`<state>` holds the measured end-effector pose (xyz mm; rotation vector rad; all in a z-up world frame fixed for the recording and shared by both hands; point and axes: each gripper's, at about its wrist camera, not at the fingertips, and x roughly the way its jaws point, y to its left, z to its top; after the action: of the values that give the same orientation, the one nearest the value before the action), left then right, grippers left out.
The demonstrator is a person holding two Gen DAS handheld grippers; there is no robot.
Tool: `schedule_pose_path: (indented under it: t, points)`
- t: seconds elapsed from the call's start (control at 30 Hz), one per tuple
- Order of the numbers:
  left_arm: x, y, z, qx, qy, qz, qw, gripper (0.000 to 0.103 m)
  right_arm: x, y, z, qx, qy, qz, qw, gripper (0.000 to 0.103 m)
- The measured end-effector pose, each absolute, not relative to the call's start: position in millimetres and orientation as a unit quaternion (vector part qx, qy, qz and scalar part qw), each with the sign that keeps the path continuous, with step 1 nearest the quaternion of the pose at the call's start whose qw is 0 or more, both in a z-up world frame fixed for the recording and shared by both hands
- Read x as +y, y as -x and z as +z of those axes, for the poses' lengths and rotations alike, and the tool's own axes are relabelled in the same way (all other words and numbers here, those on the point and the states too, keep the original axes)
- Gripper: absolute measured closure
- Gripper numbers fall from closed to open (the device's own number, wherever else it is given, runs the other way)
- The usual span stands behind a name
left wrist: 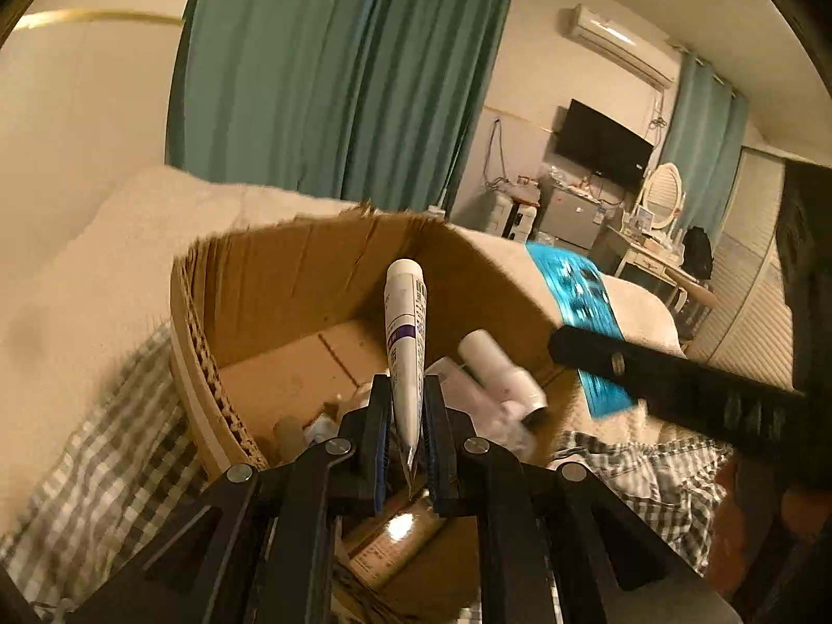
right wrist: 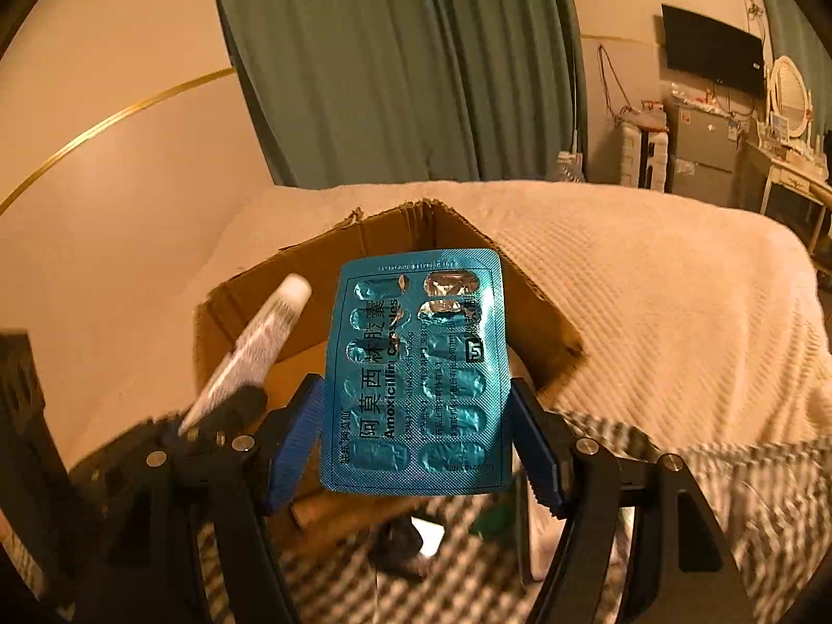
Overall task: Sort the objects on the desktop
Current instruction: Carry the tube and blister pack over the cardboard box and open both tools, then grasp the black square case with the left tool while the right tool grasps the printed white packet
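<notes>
Between right gripper [right wrist: 416, 437] pads: blister pack [right wrist: 416, 369].

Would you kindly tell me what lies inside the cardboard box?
Inside the cardboard box: a white bottle and small packets, on a mostly bare floor. The left claw hides the near corner.

A cream textured blanket [right wrist: 650, 281] covers the bed; centre frame, a cardboard box [right wrist: 525, 307] sits on it, checked cloth [right wrist: 769, 499] lower right.

On the teal blister pack [right wrist: 416, 374] you can read "Amoxicillin Capsules" beside the large Chinese characters 阿莫西林胶囊, while the print on the white tube [left wrist: 405, 343] with its purple band stays too small for you to read.
</notes>
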<state>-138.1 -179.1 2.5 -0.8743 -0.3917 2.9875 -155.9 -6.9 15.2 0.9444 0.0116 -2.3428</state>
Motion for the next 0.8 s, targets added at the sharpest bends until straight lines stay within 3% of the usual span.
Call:
schedule_pose_path:
  t: [0.07, 0.13, 0.17, 0.2, 0.23, 0.43, 0.53, 0.8]
  points:
    - [-183, 142, -6, -0.126, 0.282, 0.951, 0.011, 0.09, -15, 171, 10, -0.002, -0.358, -0.879, 0.315, 0.034]
    - [-182, 141, -8, -0.114, 0.284, 0.952, 0.019, 0.078, -16, 177, 7, -0.014, -0.346, -0.881, 0.322, 0.026]
    - [-180, 138, -7, -0.108, 0.281, 0.953, 0.024, 0.051, -12, 175, 8, -0.021, -0.337, -0.888, 0.312, 0.017]
    - [-179, 135, -5, -0.106, 0.277, 0.955, 0.022, 0.022, -7, 172, 9, -0.027, -0.33, -0.893, 0.304, 0.015]
    - [-178, 129, -3, -0.107, 0.266, 0.958, 0.017, 0.015, 1, 169, 11, -0.031, -0.327, -0.895, 0.302, 0.015]
    - [-155, 88, 15, -0.095, 0.238, 0.966, 0.027, 0.012, 60, 127, 24, -0.014, -0.318, -0.915, 0.248, 0.015]
    - [-133, 72, 16, -0.078, 0.24, 0.967, 0.039, 0.005, 102, 101, 19, -0.002, -0.327, -0.924, 0.199, 0.015]
    - [-68, 51, -42, -0.047, 0.313, 0.948, 0.03, 0.003, 166, 60, -44, -0.027, -0.382, -0.914, 0.135, 0.015]
